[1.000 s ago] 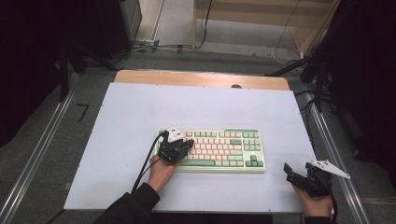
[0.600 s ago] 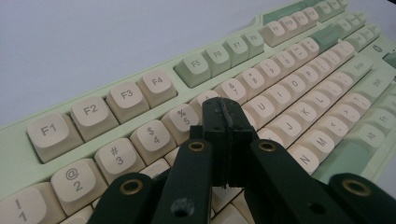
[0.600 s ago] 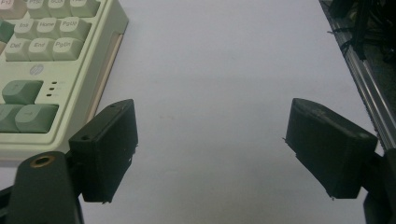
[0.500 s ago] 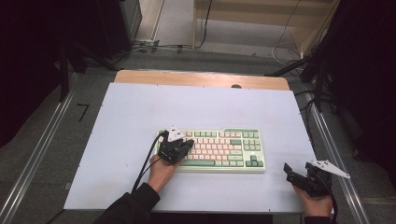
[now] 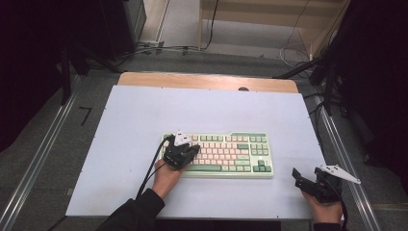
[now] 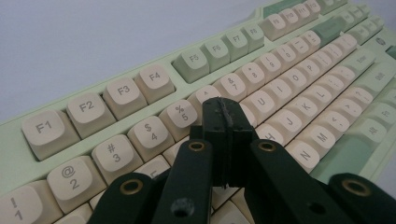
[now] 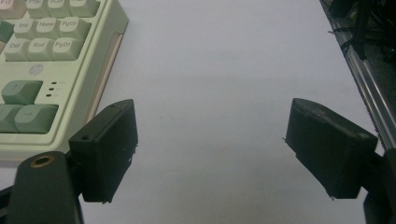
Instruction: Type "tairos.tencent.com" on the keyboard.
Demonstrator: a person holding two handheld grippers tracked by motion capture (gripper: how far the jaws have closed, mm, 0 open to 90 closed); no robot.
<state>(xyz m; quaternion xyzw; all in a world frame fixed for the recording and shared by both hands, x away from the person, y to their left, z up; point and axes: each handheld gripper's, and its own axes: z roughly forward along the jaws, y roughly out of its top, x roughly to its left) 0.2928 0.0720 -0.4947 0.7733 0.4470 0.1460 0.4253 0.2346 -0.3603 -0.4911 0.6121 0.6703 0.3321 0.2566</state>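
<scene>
The left gripper (image 6: 227, 122), pressed together, is sitting over the keyboard (image 5: 226, 153); its own view is showing the number keys. The right gripper (image 7: 210, 149) is spread wide near the tabletop's (image 5: 144, 115) right corner.

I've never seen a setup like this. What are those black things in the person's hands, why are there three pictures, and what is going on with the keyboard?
No robot arm here: a person sits at a table and holds a black two-jaw gripper in each hand. The high view looks down from above the person's side. The other two pictures come from small cameras riding on the grippers, looking along their jaws.

On the pale blue-white table surface lies one thing, a pale green keyboard with cream and green keys.

The left gripper has its jaws shut with nothing between them, and its closed tip sits over the keys near 5 and 6, like a fingertip ready to press; whether it touches a key, I cannot tell. The right gripper has its jaws wide open and empty, over bare table beside the keyboard's right end.
</scene>
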